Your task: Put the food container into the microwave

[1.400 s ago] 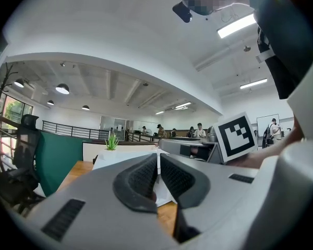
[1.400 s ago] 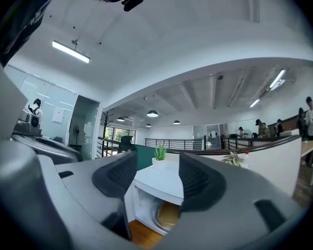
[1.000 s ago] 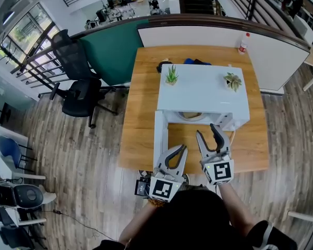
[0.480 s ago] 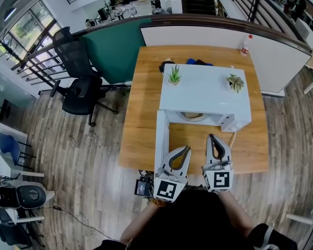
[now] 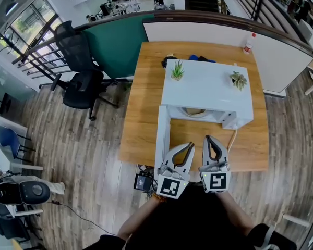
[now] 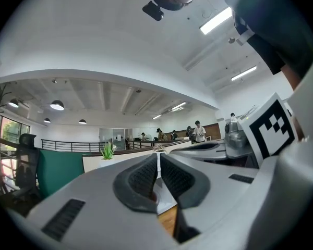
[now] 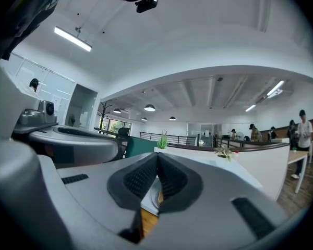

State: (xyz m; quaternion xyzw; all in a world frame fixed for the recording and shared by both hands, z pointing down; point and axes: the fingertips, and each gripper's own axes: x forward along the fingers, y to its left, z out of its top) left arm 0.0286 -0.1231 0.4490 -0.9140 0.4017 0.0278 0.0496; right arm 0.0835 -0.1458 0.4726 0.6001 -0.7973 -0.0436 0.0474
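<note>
Left gripper (image 5: pixel 189 147), right gripper (image 5: pixel 208 139), side by side, jaws together
</note>
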